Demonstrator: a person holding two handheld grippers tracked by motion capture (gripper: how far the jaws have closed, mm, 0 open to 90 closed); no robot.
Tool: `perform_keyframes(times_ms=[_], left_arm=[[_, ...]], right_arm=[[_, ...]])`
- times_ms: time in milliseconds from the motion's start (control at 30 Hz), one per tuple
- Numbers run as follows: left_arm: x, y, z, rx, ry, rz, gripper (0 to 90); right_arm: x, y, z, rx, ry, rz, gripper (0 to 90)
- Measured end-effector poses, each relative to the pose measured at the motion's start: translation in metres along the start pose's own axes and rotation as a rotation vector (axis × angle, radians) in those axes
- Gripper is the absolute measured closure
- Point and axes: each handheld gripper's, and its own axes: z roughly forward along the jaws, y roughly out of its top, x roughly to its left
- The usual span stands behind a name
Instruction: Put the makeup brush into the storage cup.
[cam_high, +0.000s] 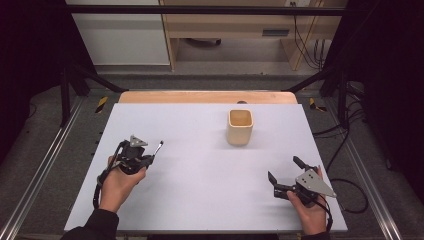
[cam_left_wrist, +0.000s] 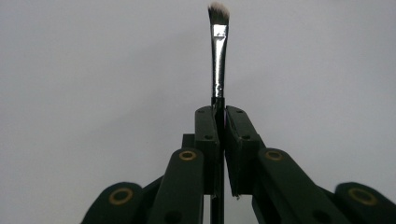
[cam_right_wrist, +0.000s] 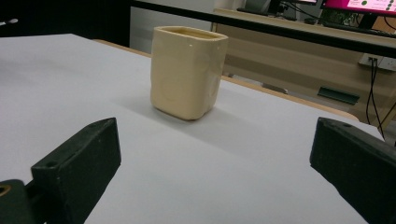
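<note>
One brush (cam_left_wrist: 218, 51) between left gripper (cam_left_wrist: 218, 121) jaws

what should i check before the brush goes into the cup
1. Left gripper shut on the brush: ok.
2. Brush bristle end pointing away from the gripper: ok.
3. Cup upright with its mouth open: ok.
4. Cup empty inside: cannot tell.
5. Table between brush and cup free of things: ok.
6. Right gripper open, apart from the cup: ok.
</note>
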Motion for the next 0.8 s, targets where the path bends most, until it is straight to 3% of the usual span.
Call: perform_keyframes(times_ms=[800], left_arm=[[-0.015, 0.017, -0.005, -0.065, 0.004, 0.053, 84.1]], right_arm=[[-0.002, 0.000, -0.001, -0.005, -0.002, 0.012, 2.2]])
